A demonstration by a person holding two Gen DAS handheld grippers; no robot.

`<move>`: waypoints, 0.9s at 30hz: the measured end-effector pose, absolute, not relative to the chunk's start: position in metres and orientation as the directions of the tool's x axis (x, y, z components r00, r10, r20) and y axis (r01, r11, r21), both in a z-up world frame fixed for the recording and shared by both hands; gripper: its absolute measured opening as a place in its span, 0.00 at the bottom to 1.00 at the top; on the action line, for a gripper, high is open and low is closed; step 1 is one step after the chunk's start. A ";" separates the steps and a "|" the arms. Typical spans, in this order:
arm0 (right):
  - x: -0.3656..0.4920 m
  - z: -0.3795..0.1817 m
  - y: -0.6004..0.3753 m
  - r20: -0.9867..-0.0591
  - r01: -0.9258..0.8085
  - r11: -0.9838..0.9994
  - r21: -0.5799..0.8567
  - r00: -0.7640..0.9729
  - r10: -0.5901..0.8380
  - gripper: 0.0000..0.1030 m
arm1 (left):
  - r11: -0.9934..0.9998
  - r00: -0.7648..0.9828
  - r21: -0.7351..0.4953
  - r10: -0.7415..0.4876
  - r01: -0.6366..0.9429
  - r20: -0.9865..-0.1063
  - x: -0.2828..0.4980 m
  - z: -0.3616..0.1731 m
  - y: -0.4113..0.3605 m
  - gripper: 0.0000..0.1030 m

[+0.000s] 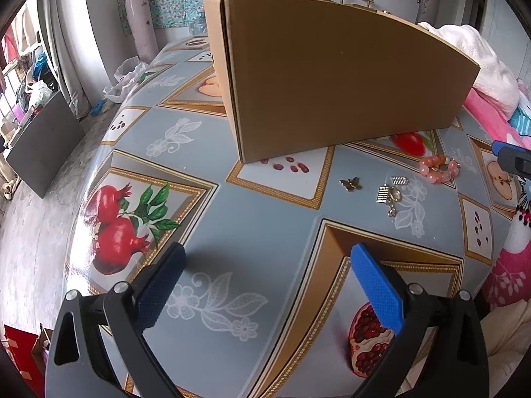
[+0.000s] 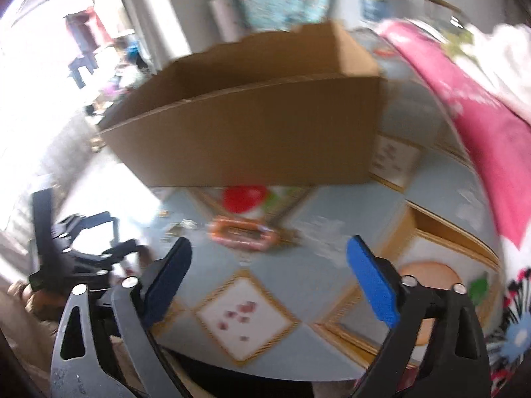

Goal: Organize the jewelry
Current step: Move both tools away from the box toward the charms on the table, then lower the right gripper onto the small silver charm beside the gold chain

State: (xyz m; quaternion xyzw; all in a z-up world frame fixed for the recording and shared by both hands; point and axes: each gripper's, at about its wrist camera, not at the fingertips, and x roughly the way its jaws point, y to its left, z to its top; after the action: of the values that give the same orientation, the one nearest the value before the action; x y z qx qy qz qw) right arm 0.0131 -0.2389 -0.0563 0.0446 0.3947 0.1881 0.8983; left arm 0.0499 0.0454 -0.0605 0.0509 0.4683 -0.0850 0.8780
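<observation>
Two grippers are hovering over the tabletop (image 1: pixel 265 225), both spread wide and carrying nothing. Left gripper (image 1: pixel 268 275) is hanging above bare patterned cloth near the front edge, jaws released. Right gripper (image 2: pixel 268 275) is likewise unclenched, nothing between the pads; its view is smeared with motion blur, so fine detail is lost there.

Jewelry is lying loose toward the right edge, just in front of the cardboard box (image 1: pixel 338 76): a pink bead bracelet (image 1: pixel 438 168) nearest the right edge, a small gold butterfly piece (image 1: pixel 350 184) left of it, and a cluster of gold charms and earrings (image 1: pixel 391 194) between and slightly forward. Pieces are sitting apart from the box wall, none touching it.

Judging by the layout, a pick is being set up, with the box serving as the likely destination. Bracelet is sitting just ahead of the right gripper's open jaws in its own view, so it is looking like the next target.

Next move is calling for a descent, straddling the bead ring, then closing. Bracelet is chunky and easy; the charms are flat, thin, likely fiddly.
</observation>
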 end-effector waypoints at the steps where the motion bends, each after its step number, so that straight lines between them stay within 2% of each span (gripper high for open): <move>1: 0.014 -0.057 -0.237 -0.692 -0.310 0.922 0.233 0.613 0.381 0.72 | 0.980 0.548 0.010 -0.101 0.197 -0.830 0.050 -0.061 0.045 0.95; 2: 0.015 -0.059 -0.235 -0.694 -0.314 0.917 0.247 0.602 0.394 0.68 | 0.980 0.548 0.010 -0.102 0.198 -0.830 0.050 -0.061 0.045 0.95; 4: 0.018 -0.063 -0.232 -0.699 -0.316 0.903 0.291 0.574 0.426 0.54 | 0.980 0.547 0.009 -0.103 0.199 -0.830 0.051 -0.060 0.046 0.95; 7: 0.021 -0.068 -0.225 -0.699 -0.332 0.886 0.322 0.547 0.460 0.42 | 0.980 0.547 0.007 -0.106 0.200 -0.830 0.052 -0.059 0.045 0.95; 11: 0.015 -0.074 -0.203 -0.698 -0.409 0.847 0.341 0.494 0.519 0.36 | 0.975 0.575 -0.019 -0.146 0.221 -0.805 0.052 -0.052 0.042 0.94; 16: 0.022 -0.079 -0.176 -0.714 -0.472 0.830 0.296 0.468 0.521 0.28 | 0.959 0.602 -0.024 -0.196 0.282 -0.774 0.051 -0.042 0.028 0.83; 19: 0.033 -0.083 -0.168 -0.721 -0.470 0.830 0.302 0.456 0.521 0.19 | 0.942 0.583 -0.041 -0.241 0.334 -0.776 0.053 -0.040 0.016 0.69; 21: 0.039 -0.086 -0.167 -0.731 -0.462 0.838 0.289 0.459 0.505 0.15 | 0.931 0.576 -0.047 -0.263 0.362 -0.774 0.056 -0.040 0.009 0.57; 27: 0.055 -0.090 -0.173 -0.736 -0.418 0.859 0.297 0.473 0.485 0.10 | 0.880 0.562 -0.038 -0.336 0.474 -0.756 0.055 -0.036 -0.017 0.32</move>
State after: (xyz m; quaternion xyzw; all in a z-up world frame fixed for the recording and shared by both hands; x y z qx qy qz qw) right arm 0.0548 -0.1730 -0.0900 0.0381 0.4410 0.2632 0.8572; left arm 0.0547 -0.0171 -0.0363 0.0849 0.4077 -0.2301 0.8795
